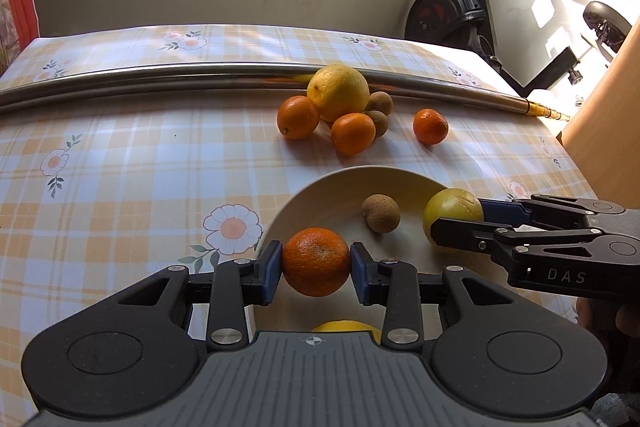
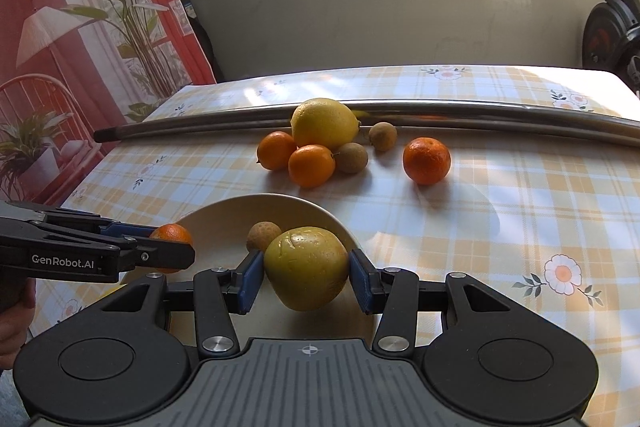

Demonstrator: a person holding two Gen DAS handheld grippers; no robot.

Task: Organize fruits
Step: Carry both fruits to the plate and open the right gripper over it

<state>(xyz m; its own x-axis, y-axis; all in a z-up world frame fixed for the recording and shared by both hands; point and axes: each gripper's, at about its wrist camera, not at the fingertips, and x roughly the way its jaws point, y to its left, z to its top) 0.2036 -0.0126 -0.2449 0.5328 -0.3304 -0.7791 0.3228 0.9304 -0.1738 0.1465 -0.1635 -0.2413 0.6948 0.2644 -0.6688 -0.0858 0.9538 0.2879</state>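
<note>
Over the bowl (image 1: 320, 187), I hold a tangerine (image 1: 316, 261) clenched in my left gripper (image 1: 316, 263) and a yellow fruit (image 2: 306, 269) in my right gripper (image 2: 306, 273), one small brown fruit (image 1: 381, 213) inside, six fruits (image 1: 338, 97) still beyond the bowl on the surface (image 1: 120, 147).

A yellow fruit (image 1: 346, 325) near the bowl's (image 1: 320, 195) near side is mostly hidden behind the left gripper (image 1: 316, 265).

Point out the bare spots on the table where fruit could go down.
Bare cloth lies left of the bowl, toward the printed flowers, and right of the lone tangerine. It is crowded where the fruit cluster sits against the metal pole.
</note>
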